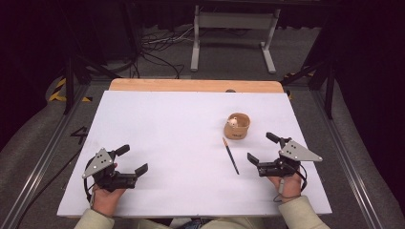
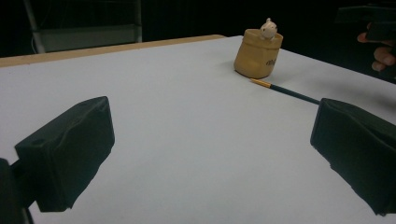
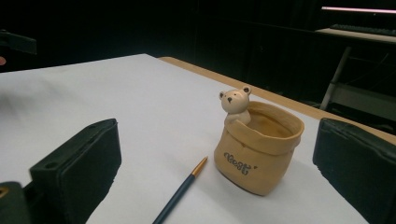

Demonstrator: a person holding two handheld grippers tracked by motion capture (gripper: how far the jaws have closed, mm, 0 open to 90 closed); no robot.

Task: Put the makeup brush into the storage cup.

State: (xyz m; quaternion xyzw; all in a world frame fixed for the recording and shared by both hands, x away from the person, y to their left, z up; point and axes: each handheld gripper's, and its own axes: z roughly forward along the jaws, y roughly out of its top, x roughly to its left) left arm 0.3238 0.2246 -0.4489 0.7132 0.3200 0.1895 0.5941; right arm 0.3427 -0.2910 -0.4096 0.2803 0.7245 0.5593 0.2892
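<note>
A tan sack-shaped pot (image 1: pixel 237 126) (image 2: pixel 258 54) (image 3: pixel 258 149) with a small bear figure (image 3: pixel 236 103) on its rim stands upright on the white table, right of centre. A dark pencil with a gold end (image 1: pixel 230 155) (image 2: pixel 285 91) (image 3: pixel 181 191) lies flat just in front of the pot. My right gripper (image 1: pixel 261 149) (image 3: pixel 224 172) is open, held a little to the right of the pencil. My left gripper (image 1: pixel 133 160) (image 2: pixel 210 154) is open near the front left of the table, with nothing between its jaws.
The white sheet (image 1: pixel 172 143) covers a wooden table whose far edge (image 1: pixel 191 85) shows bare. Beyond it a grey metal stand (image 1: pixel 234 33) and cables lie on the floor. Aluminium rails (image 1: pixel 43 157) run along both sides.
</note>
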